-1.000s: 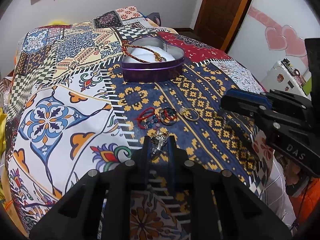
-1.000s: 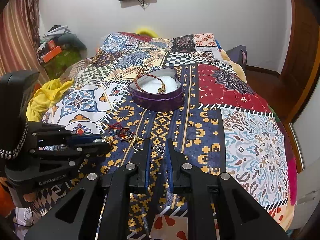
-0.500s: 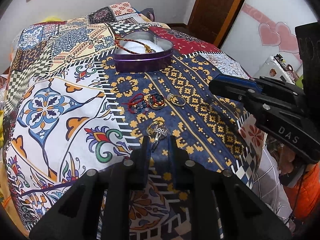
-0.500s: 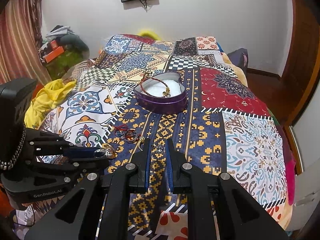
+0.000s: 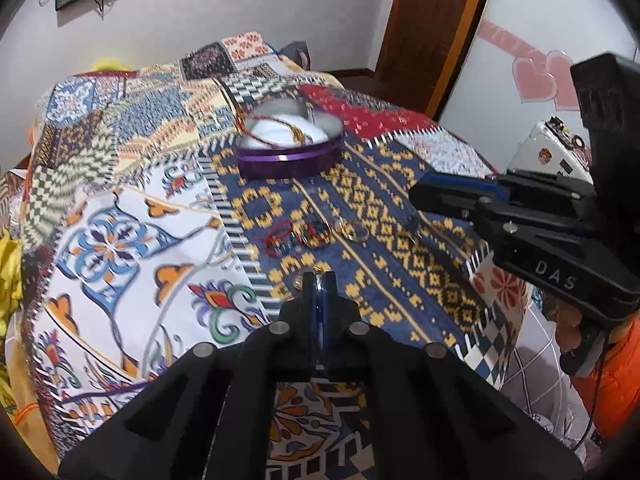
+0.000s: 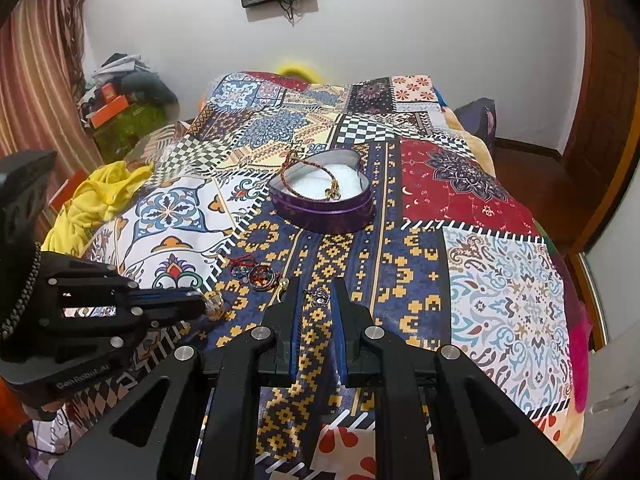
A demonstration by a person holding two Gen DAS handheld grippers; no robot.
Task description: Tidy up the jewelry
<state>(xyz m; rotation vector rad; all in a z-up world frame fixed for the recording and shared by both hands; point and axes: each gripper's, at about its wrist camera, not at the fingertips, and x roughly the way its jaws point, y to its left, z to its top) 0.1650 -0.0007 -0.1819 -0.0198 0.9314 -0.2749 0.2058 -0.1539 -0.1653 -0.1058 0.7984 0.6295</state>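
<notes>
A purple heart-shaped tin (image 5: 289, 159) (image 6: 325, 211) with white lining stands on the patterned bedspread and holds a red-and-gold cord necklace (image 6: 312, 182). My left gripper (image 5: 319, 277) is shut on a small gold and silver jewelry piece (image 6: 215, 305), lifted just above the spread. A red string bracelet (image 5: 282, 237), a dark round pendant (image 5: 318, 236) and a gold ring (image 5: 354, 231) lie ahead of it. My right gripper (image 6: 315, 285) is open, its fingers on either side of a small silver charm (image 6: 319, 295) on the bed.
The bed (image 6: 500, 280) drops off at the near and right edges. Yellow cloth (image 6: 92, 204) lies at the left edge. A wooden door (image 5: 432, 32) and a white wall are behind. Clutter (image 6: 120, 96) is piled at the far left.
My left gripper has closed on the gold and silver piece and lifted it off the spread. The right gripper has stayed open around the silver charm.
</notes>
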